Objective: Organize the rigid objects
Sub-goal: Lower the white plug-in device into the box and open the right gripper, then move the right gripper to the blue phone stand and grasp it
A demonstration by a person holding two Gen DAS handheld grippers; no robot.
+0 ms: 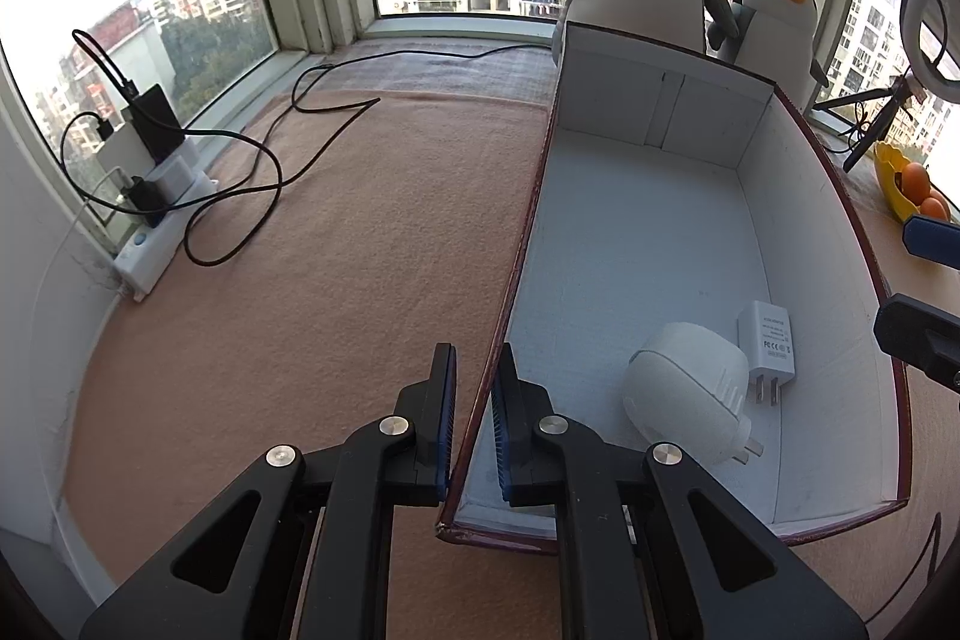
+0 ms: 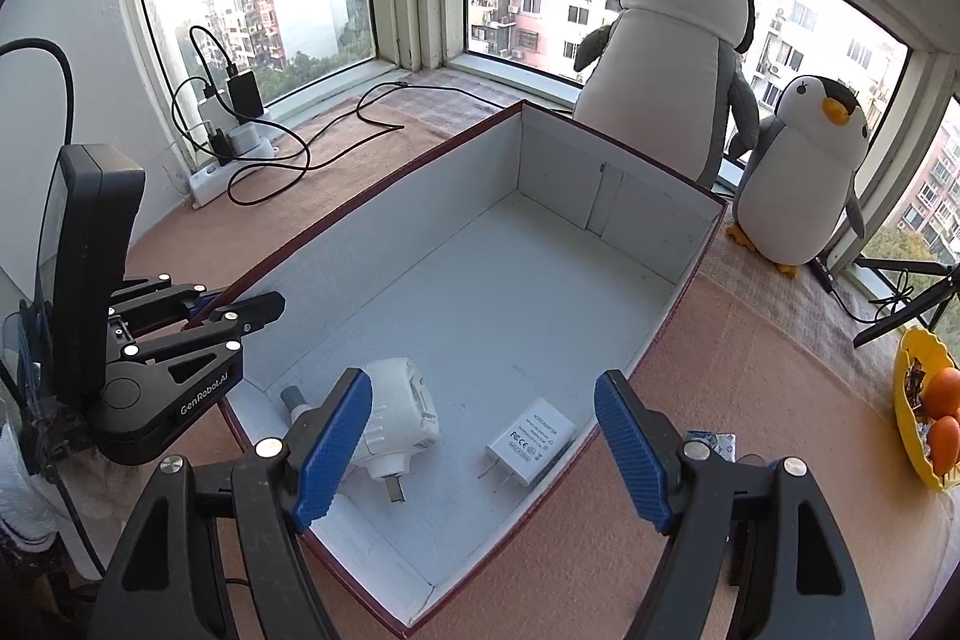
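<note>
Lying inside the open white-lined box (image 2: 480, 280), near its closest end, are two white plug-in chargers: a rounded adapter (image 2: 396, 418) on its side and a flat USB adapter (image 2: 531, 441) just beside it, apart from each other and with the prongs of each pointing toward the near wall. The left gripper (image 1: 474, 418) is clamped on the box's left wall, one blue pad outside and one inside, apparently steadying it. The right gripper (image 2: 483, 451) hovers above the two chargers with its jaws spread wide and nothing between them, which suggests the flat adapter has just been dropped in. The placing step looks finished; the next move probably calls for lifting clear and reaching for another loose item, perhaps the small packet (image 2: 714, 443) on the tan cloth (image 2: 690, 352) outside the box's right wall. Only the right wrist view shows that packet and the left gripper from the side, plus both feet of the smaller penguin toy (image 2: 798, 172). The left wrist view alone shows the pads pinching the wall close up. Both show a power strip (image 1: 156, 244) by the window.
</note>
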